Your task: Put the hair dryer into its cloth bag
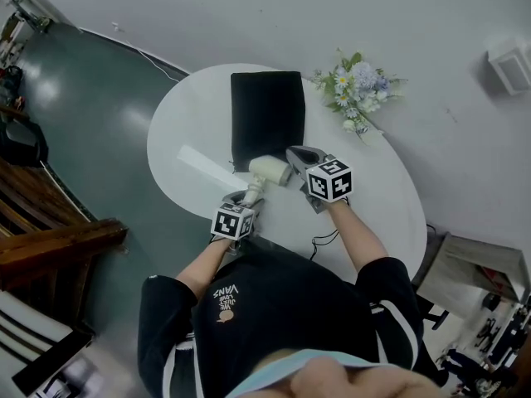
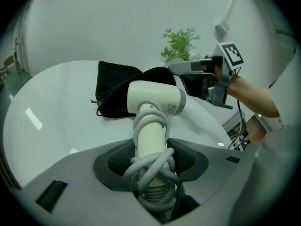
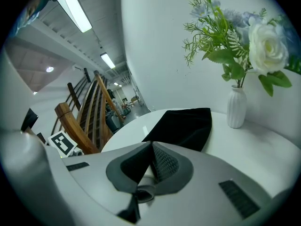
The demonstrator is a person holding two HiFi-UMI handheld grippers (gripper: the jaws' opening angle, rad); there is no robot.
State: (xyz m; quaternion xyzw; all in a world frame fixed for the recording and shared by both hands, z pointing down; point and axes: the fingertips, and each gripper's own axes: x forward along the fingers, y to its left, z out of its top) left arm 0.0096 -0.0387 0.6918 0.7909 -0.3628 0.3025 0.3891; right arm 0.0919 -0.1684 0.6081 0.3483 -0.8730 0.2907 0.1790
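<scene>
A cream hair dryer [image 1: 268, 169] [image 2: 155, 98] has its grey cord wound round the handle. My left gripper [image 1: 249, 196] [image 2: 151, 159] is shut on that handle, and the dryer's head points toward the black cloth bag [image 1: 265, 110] [image 2: 113, 93] [image 3: 186, 126]. The bag lies flat on the round white table [image 1: 191, 114]. My right gripper [image 1: 292, 152] [image 3: 151, 161] is just right of the dryer's head. Its jaws are pinched together on the bag's near edge, which is lifted a little. In the left gripper view the right gripper [image 2: 176, 68] shows above the raised black cloth.
A white vase of flowers [image 1: 357, 89] [image 3: 237, 107] stands at the table's far right. A white strip [image 1: 203, 166] lies left of the dryer. A dark cable [image 1: 323, 240] crosses the near table edge. A wooden bench [image 1: 50, 239] stands on the floor to the left.
</scene>
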